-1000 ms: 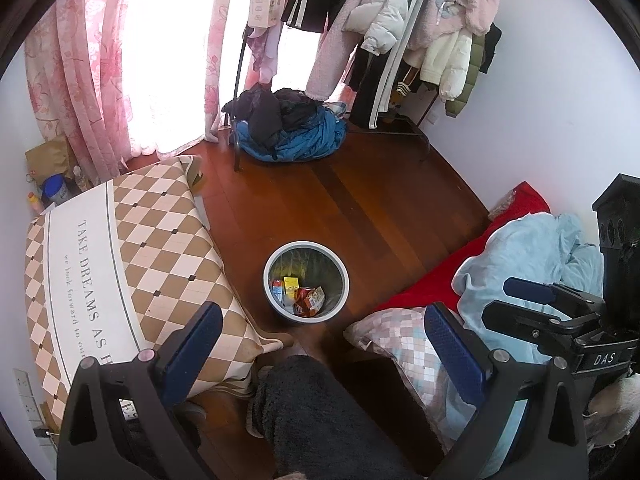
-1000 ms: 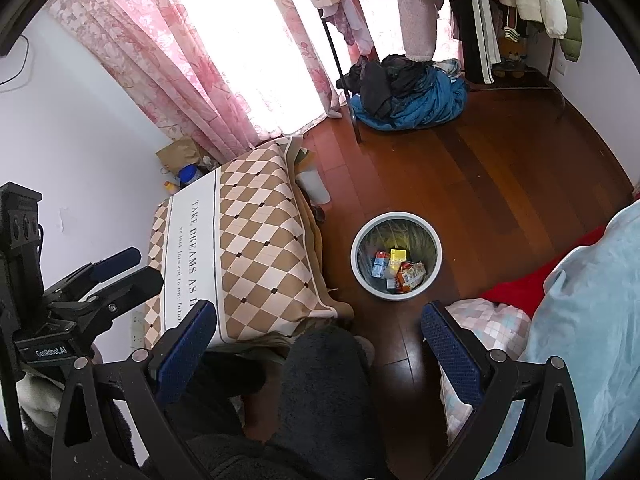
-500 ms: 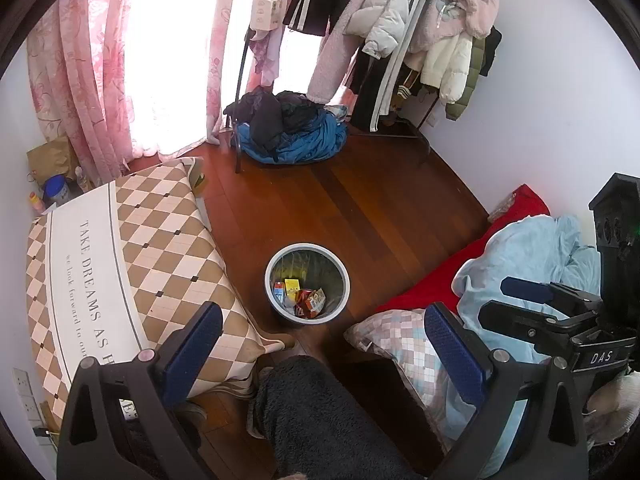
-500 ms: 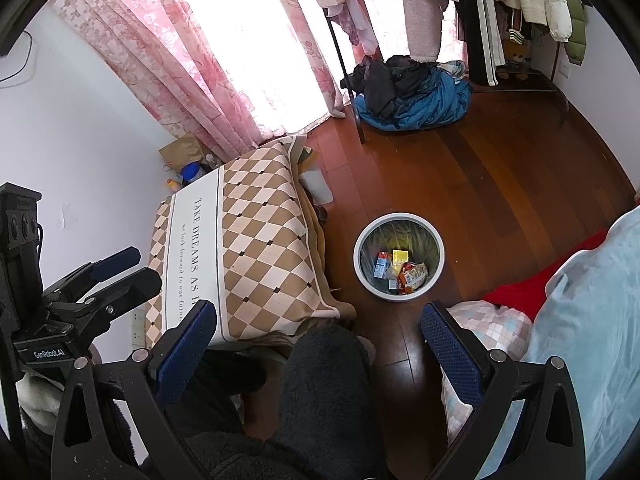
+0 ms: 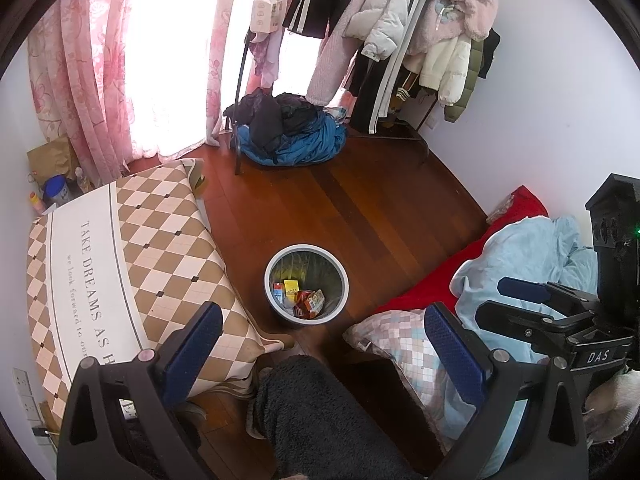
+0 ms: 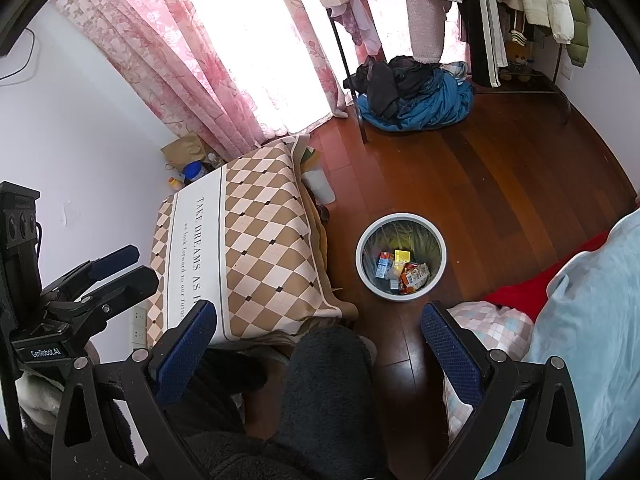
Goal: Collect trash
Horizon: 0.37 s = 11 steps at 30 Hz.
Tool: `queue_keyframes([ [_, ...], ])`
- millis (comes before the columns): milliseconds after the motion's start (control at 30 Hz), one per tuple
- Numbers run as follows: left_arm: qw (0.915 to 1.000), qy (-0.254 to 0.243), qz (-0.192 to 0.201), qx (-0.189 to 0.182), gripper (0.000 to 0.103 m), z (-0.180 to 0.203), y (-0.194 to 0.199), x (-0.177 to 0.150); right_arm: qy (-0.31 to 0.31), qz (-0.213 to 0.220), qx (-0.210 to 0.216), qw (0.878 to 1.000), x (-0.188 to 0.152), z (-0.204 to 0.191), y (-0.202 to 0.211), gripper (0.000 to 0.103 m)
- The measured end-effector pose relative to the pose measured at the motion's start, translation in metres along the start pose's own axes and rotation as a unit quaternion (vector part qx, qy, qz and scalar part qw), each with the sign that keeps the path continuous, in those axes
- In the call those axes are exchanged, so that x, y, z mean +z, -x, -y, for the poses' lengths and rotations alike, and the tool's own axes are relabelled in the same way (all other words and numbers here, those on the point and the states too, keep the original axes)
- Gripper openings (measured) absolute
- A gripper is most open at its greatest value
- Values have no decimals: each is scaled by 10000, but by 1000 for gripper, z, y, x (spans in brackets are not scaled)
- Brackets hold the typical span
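Note:
A round grey bin (image 5: 267, 280) (image 6: 362, 240) stands on the wooden floor between a low table and a bed. Inside lie trash items: a yellow box (image 5: 291, 285) (image 6: 401, 256), a blue carton (image 6: 382, 266) and red snack wrappers (image 5: 308, 303) (image 6: 414, 276). My left gripper (image 5: 323, 330) is held high above the bin, open, with nothing between its blue pads. My right gripper (image 6: 320, 330) is also open and empty, up above the floor. Each gripper shows at the edge of the other's view.
A low table with a checked cloth (image 5: 120, 264) (image 6: 256, 240) stands left of the bin. A bed with a red sheet (image 5: 452, 276), blue blanket (image 5: 532, 256) and checked pillow (image 5: 404, 344) is at right. Piled clothes (image 5: 288, 132) lie under a coat rack. A person's dark fuzzy leg (image 6: 324, 384) is below.
Both views have shifted slightly, so the room sits a little lower in frame. The grippers stay open and the bin has not moved.

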<state>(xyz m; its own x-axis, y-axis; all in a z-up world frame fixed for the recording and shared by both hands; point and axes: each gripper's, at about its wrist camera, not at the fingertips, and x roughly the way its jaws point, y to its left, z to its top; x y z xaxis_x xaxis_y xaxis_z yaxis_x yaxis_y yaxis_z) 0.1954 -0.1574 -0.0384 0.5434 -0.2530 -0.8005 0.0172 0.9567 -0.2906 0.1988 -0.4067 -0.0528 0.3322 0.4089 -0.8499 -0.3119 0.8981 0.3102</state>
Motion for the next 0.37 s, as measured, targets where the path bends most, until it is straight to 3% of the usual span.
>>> queue_keyframes([
  [367, 10000, -8, 59, -11, 103, 1, 8, 2, -1, 4, 11, 10000, 0, -2, 0, 103],
])
